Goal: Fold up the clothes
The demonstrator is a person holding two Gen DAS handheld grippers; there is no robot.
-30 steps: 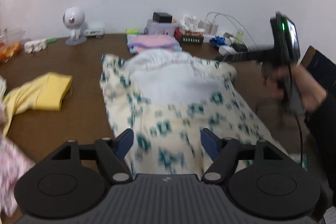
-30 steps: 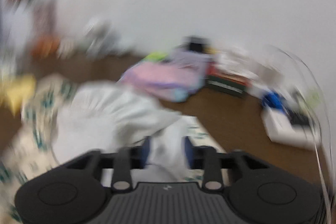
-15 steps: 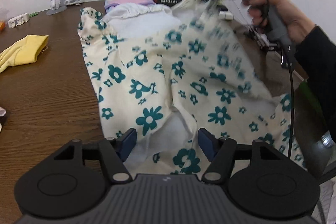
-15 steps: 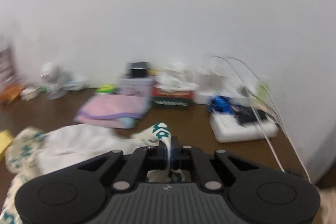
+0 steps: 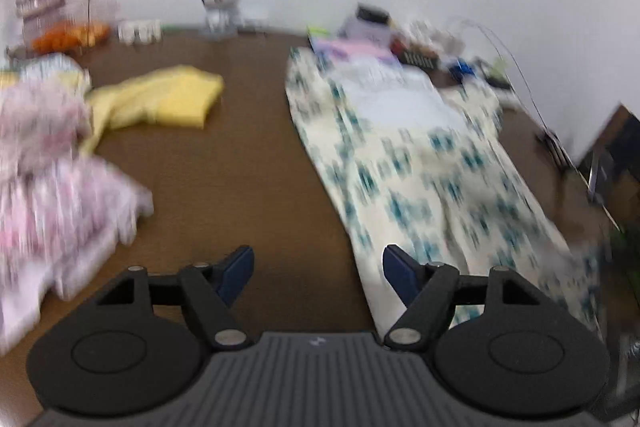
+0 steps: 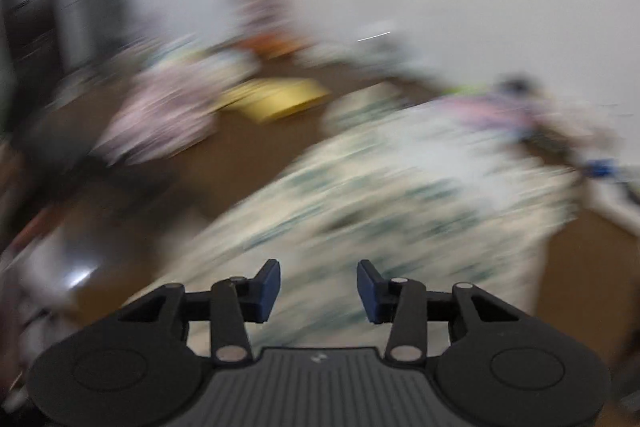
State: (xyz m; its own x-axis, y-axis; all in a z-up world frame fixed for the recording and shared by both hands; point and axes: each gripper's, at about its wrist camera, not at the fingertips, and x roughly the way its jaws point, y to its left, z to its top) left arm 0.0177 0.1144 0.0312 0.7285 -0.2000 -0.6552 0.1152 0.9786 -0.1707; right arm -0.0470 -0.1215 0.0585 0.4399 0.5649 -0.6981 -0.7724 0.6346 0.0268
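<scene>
A cream garment with teal flowers (image 5: 432,171) lies long and flat on the brown table (image 5: 240,155), its white inner side showing at the far end. My left gripper (image 5: 318,273) is open above the table, just left of the garment's near edge, holding nothing. The right wrist view is badly blurred; there the same flowered garment (image 6: 400,203) spreads under my right gripper (image 6: 318,289), which is open and empty above the cloth's near part.
A folded yellow garment (image 5: 168,99) lies at mid left. A pink and white pile (image 5: 52,179) fills the left edge. A folded pink stack (image 5: 352,51), a white round camera (image 5: 218,3), boxes and cables (image 5: 460,59) line the far wall.
The right gripper, shut on a corner of the flowered garment half a second ago, has let go and swung left. The garment now lies flat. The left gripper has moved left of it.
</scene>
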